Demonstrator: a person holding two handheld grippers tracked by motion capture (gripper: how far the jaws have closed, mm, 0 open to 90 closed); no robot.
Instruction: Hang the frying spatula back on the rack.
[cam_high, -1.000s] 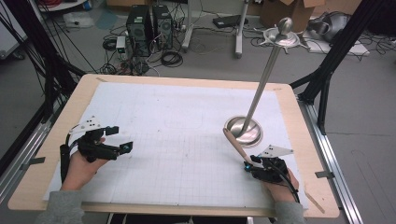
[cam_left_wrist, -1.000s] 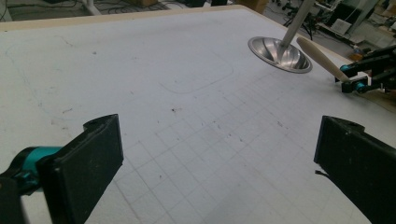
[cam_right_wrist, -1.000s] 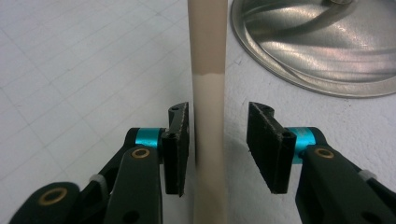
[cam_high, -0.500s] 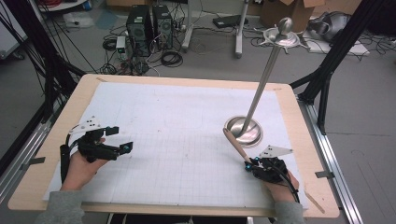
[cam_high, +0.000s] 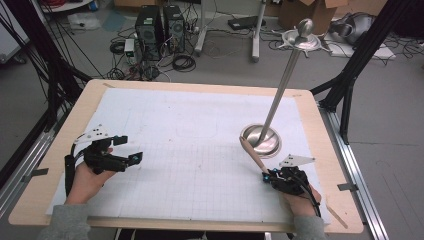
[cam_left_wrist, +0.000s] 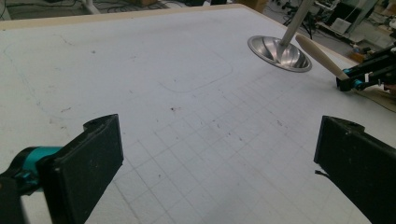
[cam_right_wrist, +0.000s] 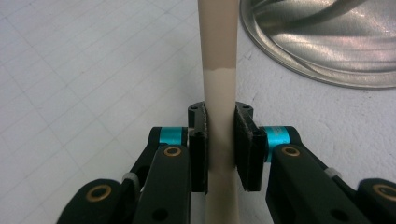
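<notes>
I see my right claw (cam_right_wrist: 219, 144), which has just been closing, clamped on the pale wooden stick (cam_right_wrist: 219, 51), which lies on the gridded worktop (cam_high: 200, 150) just beside the metal stand's base (cam_high: 261, 139). My left claw (cam_high: 125, 152) stands released, well apart.
</notes>
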